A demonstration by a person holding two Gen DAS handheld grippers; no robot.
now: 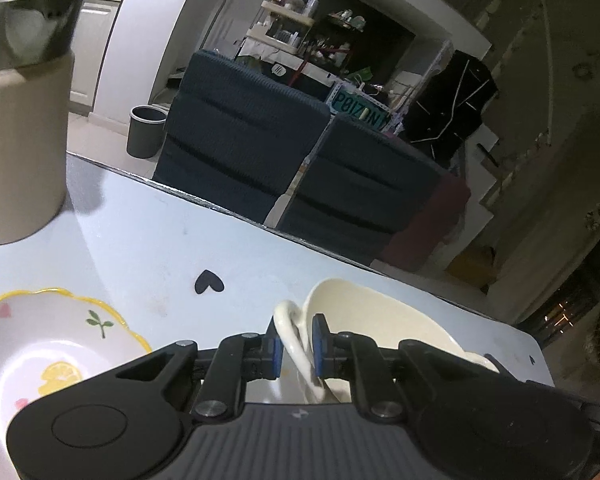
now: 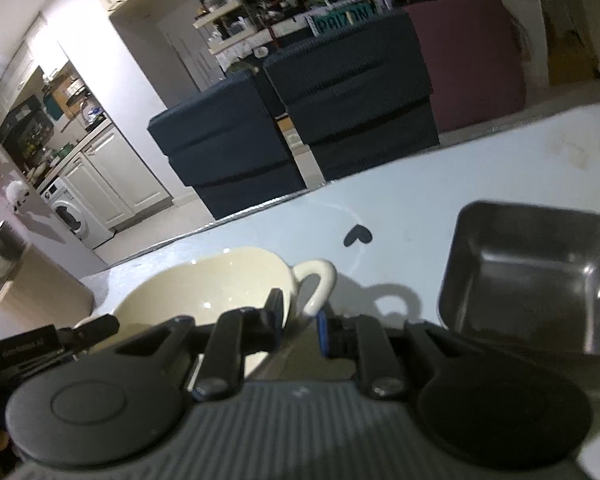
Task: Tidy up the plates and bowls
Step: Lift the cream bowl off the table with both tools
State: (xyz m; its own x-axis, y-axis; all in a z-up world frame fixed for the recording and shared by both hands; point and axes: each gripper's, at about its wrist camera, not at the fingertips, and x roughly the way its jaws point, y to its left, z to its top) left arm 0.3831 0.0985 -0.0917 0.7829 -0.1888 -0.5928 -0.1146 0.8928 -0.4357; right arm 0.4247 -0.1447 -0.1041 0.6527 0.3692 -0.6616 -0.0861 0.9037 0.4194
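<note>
Pale blue tabletop (image 1: 204,240) | cream two-handled ceramic bowl (image 2: 204,288) between both tongs | left gripper (image 1: 296,344) clamped on one loop handle; right gripper (image 2: 300,320) apparently clamped on the other | step: two-handed carry | next: level set-down, perhaps onto floral yellow-rimmed plate (image 1: 40,340) left of left tongs.

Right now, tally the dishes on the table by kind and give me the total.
Cream two-handled bowl: 1
Floral plate with yellow rim: 1
Square metal dish: 1
Total: 3
</note>
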